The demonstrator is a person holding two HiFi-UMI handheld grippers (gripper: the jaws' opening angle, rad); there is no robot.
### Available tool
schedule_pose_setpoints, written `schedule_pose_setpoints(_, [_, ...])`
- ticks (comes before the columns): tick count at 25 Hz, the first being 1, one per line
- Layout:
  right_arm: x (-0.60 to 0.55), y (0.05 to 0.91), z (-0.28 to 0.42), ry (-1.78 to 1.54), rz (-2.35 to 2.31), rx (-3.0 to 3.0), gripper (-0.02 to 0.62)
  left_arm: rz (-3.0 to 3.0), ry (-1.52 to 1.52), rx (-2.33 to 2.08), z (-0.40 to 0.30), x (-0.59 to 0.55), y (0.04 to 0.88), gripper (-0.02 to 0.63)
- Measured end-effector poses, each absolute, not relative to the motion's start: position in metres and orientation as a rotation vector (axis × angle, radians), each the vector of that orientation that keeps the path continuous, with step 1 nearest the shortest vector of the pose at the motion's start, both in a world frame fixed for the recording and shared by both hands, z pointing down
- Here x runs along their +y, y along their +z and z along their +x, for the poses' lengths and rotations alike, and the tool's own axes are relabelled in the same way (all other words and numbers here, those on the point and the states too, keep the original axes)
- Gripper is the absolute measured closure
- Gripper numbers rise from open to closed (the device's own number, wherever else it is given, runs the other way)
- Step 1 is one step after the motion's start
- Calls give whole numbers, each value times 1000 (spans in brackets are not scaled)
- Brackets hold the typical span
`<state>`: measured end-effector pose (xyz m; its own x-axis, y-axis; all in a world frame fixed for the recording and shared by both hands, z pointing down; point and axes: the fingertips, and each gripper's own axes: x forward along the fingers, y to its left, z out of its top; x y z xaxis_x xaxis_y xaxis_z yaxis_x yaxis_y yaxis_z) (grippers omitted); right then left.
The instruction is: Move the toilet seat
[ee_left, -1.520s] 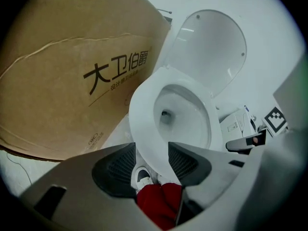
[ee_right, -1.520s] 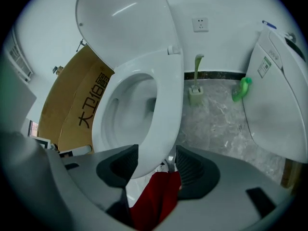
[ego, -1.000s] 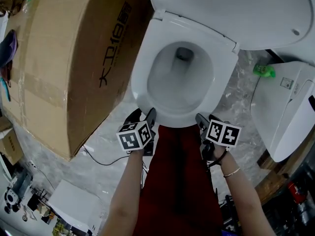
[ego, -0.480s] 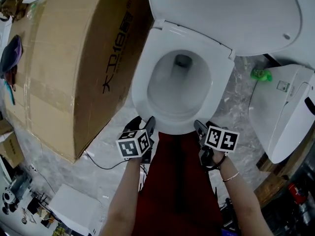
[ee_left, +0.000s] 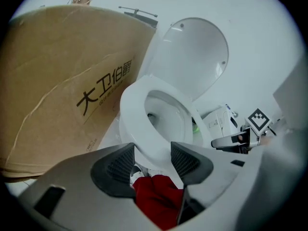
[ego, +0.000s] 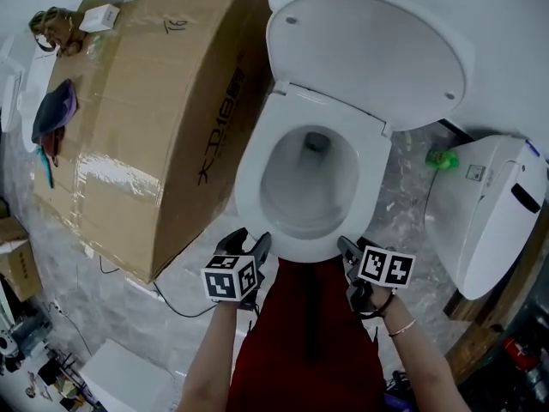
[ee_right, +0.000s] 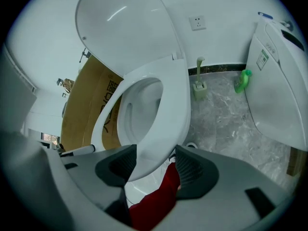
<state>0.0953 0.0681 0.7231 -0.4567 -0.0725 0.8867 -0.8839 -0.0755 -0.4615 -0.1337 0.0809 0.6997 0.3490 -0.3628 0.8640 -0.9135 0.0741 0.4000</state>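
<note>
Framing pulled back over the last second, nothing else: toilet seat [ego: 249, 174] still flat on the bowl [ego: 309, 191] with lid [ego: 369, 58] up, left gripper [ego: 254, 241] and right gripper [ego: 346, 249] parked at its front rim, both claws spread around the rim, unclamped, so lift hasn't started.

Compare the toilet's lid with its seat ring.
The lid stands raised, leaning back; the seat ring lies flat on the bowl. The lid is a solid oval; the seat ring is open in the middle, showing the bowl. Nothing is near the lid, while the left gripper and right gripper sit at the seat ring's front edge, jaws apart. Both are glossy white.
</note>
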Motion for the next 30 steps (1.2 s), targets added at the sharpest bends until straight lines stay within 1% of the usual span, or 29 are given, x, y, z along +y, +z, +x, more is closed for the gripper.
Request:
schedule_pose_setpoints(8, [52, 679, 98, 1594, 1051, -1616, 334, 1565, 589, -1247, -129, 59, 645, 383])
schedule_pose_setpoints(18, [25, 625, 104, 1690, 1115, -1673, 334, 1606, 489, -1309, -123, 27, 581, 380])
schedule_pose_setpoints(30, [-10, 583, 114, 1790, 1147, -1750, 334, 1634, 215, -1324, -116, -11, 529, 374])
